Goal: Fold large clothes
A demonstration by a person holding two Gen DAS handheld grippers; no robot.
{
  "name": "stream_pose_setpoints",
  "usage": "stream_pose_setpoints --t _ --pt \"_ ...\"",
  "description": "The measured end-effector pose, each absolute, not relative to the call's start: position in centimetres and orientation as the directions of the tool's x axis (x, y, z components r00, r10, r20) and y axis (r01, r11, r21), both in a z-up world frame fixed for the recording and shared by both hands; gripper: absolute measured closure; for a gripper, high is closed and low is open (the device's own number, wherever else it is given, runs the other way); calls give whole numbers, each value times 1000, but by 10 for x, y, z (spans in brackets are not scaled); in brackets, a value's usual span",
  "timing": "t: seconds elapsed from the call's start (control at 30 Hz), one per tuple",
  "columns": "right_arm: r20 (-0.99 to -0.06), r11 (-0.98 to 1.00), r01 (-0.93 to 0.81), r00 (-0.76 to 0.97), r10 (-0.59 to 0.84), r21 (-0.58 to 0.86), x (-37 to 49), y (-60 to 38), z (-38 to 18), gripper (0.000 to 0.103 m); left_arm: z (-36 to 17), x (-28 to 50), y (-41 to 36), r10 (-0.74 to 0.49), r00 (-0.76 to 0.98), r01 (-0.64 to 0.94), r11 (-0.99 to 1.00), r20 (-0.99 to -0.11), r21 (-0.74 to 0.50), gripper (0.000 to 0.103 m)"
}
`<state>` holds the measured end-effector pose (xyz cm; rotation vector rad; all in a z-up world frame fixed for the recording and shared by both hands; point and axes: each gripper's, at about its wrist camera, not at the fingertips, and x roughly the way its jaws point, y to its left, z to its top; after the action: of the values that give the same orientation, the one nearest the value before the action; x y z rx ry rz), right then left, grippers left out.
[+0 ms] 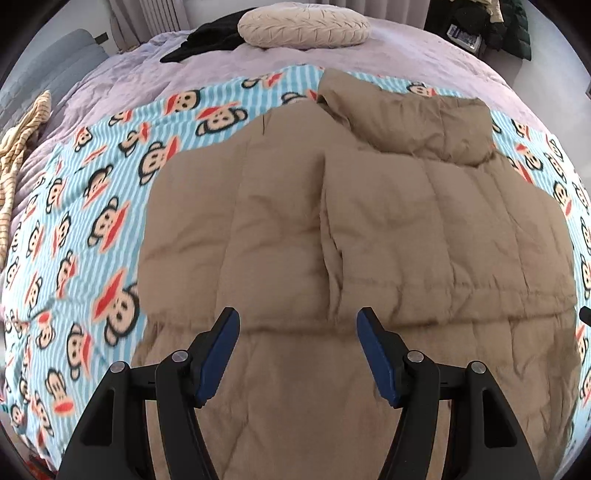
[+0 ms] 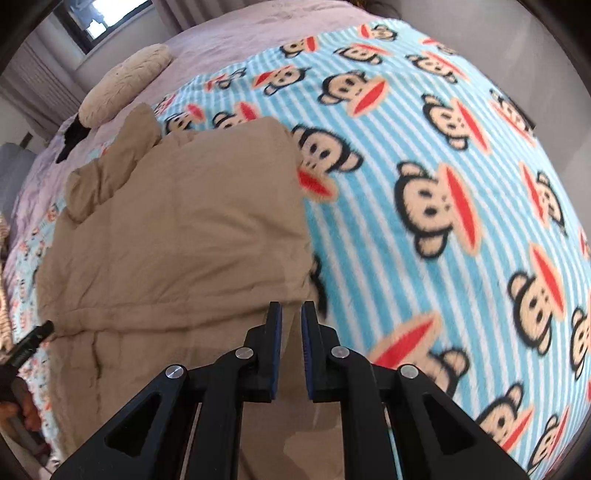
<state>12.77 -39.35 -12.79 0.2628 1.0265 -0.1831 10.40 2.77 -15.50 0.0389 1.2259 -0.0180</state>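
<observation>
Left wrist view: tan puffer jacket [image 1: 332, 229] lies flat on the monkey blanket [image 1: 92, 206]. Left gripper [image 1: 297, 354] gapes empty; right gripper [image 2: 291, 347] is nearly clenched at the jacket's edge, grip unclear. Best pinch both hem corners evenly.

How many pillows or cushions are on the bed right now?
1. A round cream cushion sits at the far end of the bed, on the lilac cover, beyond the tan jacket and beside a black garment. Others may lie out of view.

Black tool [image 1: 298, 317], blue pads [image 1: 218, 354], silver screws.
</observation>
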Motion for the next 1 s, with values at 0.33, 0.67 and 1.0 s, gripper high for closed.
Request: stream_pose_setpoints --t 0.33,0.67,1.0 --pt "-896 950 231 435 93 210 97 -366 -131 79 -132 53 14 -4 293 25 1000 -956 4 35" --pt "-904 960 168 403 142 225 72 -346 -119 69 -104 4 14 13 300 -24 1000 -954 7 0" --pt "-905 959 167 400 148 231 36 -314 -110 46 -85 -30 35 9 284 -25 1000 -959 2 0"
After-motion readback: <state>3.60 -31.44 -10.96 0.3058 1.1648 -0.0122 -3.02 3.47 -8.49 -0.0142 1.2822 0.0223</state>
